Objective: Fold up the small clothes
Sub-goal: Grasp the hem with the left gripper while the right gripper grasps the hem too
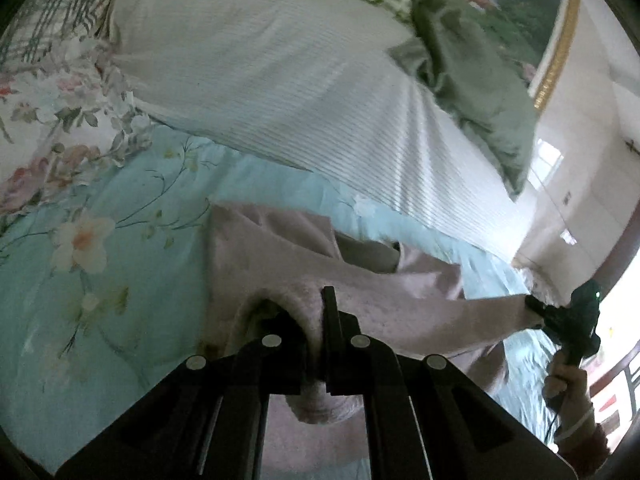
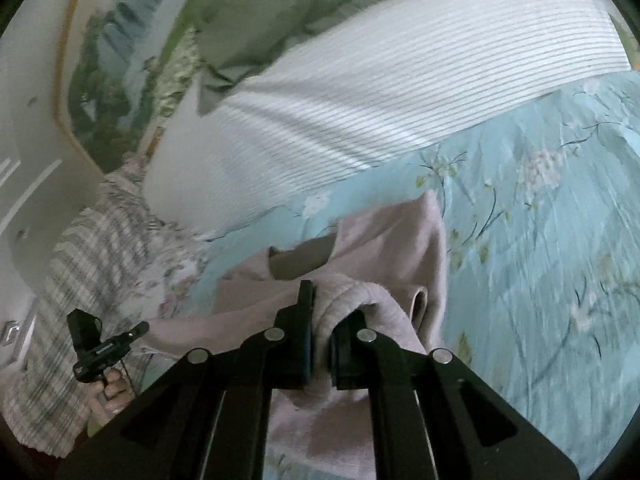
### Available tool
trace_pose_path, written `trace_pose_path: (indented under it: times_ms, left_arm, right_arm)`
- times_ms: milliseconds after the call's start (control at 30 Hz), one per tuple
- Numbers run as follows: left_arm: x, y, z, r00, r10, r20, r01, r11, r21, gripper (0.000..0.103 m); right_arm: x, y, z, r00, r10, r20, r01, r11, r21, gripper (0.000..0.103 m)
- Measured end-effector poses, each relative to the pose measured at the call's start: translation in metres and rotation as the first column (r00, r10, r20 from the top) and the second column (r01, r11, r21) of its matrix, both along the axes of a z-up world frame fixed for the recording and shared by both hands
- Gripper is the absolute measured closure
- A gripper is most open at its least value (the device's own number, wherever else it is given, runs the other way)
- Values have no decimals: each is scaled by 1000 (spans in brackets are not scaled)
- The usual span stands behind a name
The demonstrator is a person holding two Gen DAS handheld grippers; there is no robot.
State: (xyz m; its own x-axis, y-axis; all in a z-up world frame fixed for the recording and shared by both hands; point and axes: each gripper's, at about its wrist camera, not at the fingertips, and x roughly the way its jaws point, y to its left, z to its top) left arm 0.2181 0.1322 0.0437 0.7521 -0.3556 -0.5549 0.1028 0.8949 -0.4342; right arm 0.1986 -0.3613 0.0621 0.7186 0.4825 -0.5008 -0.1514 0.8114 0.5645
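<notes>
Pink and soft-looking, one small garment [image 1: 280, 264] is held up off the bed [image 1: 132, 216] between two grippers, its cloth stretched from one to the other and its far part sagging toward the pale blue floral sheet. The left gripper [image 1: 310, 312] is clamped on a bunched fold of the garment; cloth fills the narrow gap between its two black fingers and bulges out below them. The right gripper [image 2: 326, 312] is likewise closed on a rolled edge of the same garment [image 2: 384, 248], with fabric pinched between its fingers. From the left wrist view, the right gripper [image 1: 534, 304] appears at the far end of a taut pink strip, held in the person's right hand [image 1: 566, 380]. From the right wrist view, the left gripper [image 2: 140, 326] shows at the other end, held in the left hand [image 2: 110, 394].

Beyond the garment, toward the head of the bed, lies one white striped pillow [image 1: 256, 80], and one olive-green cloth [image 1: 472, 80] is crumpled against its far side. One checked grey-and-white cover [image 2: 88, 248] hangs at the bed's edge near the left hand. One gold-framed picture [image 1: 560, 40] hangs on the wall behind.
</notes>
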Motion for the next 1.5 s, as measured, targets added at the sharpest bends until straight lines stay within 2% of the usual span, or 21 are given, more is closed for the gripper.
trace_pose_path:
  times_ms: [233,333,400,467,500,533,600,667,767,833,867,933,967,1033,1100,1133,1200,1300,1367,1467,1500]
  left_arm:
    - [74,0,-53,992,29,-119,-27,999,24,99]
    - [101,1,-85,978,48,-201,-42,999,33,98]
    - [108,5,-97,970,54,-237,-52,998,19,97]
    - [104,9,-96,970,45,-238,-52,998,-23,94]
    - [97,9,-92,974,35,-225,-42,999,-27,87]
    - [89,8,-87,977,30,-210,-34,999,-15,75]
    - [70,2,-78,984,14,-179,-14,1000,3,62]
    - [49,-11,-75,984,-38,-175,37,999,-9,61]
    - [30,-41,-83,969,-154,-193,151,988,-33,61]
    - [30,-62,-94,949,-215,-232,212,977,-37,62]
    - [33,-73,-102,937,-238,-254,236,971,-37,62]
    - [44,-87,-116,919,-247,-308,257,966,-9,63]
    - [50,-90,-122,912,-242,-333,260,966,10,64]
    - [62,-92,-126,907,-235,-350,260,965,27,70]
    - [81,-90,-122,905,-239,-351,259,966,9,73]
    - [89,-88,-119,907,-234,-350,253,967,9,77]
    - [103,-84,-111,920,-209,-332,232,972,31,78]
    - [131,-75,-102,944,-107,-312,152,980,124,78]
    - [149,-67,-98,954,-68,-292,107,987,120,78]
    - [169,-54,-92,966,27,-257,10,990,141,78]
    - [172,-48,-90,967,73,-245,-34,986,161,74]
  right_arm:
    - [60,14,-37,995,-31,-91,21,993,-112,95]
    - [81,16,-59,988,-51,-149,31,990,-136,95]
    - [92,12,-71,978,-76,-196,49,989,-137,94]
    - [94,4,-75,972,-95,-216,71,990,-120,94]
    - [89,-3,-73,971,-103,-215,87,993,-82,90]
    - [84,-8,-70,972,-111,-206,99,993,-65,86]
    - [69,-14,-60,975,-145,-167,135,988,-72,56]
    - [51,-17,-50,978,-171,-121,161,983,-86,55]
    - [31,7,-40,996,-53,-78,45,994,-100,56]
    - [27,44,-46,987,114,-113,-131,979,-154,57]
    - [28,60,-51,974,179,-142,-203,964,-174,57]
    - [30,94,-69,919,324,-225,-371,903,-216,57]
    - [33,105,-76,900,352,-257,-413,877,-246,58]
    - [44,118,-90,890,338,-307,-434,834,-341,61]
    - [63,118,-96,893,316,-319,-423,832,-360,63]
    - [75,115,-96,905,288,-314,-397,838,-374,63]
    - [96,106,-94,929,215,-301,-330,849,-413,63]
    - [127,80,-87,962,94,-258,-193,900,-391,64]
    - [137,65,-81,974,24,-224,-107,924,-366,64]
    - [146,49,-76,983,-68,-172,3,935,-355,64]
    - [146,43,-73,983,-99,-156,39,936,-348,64]
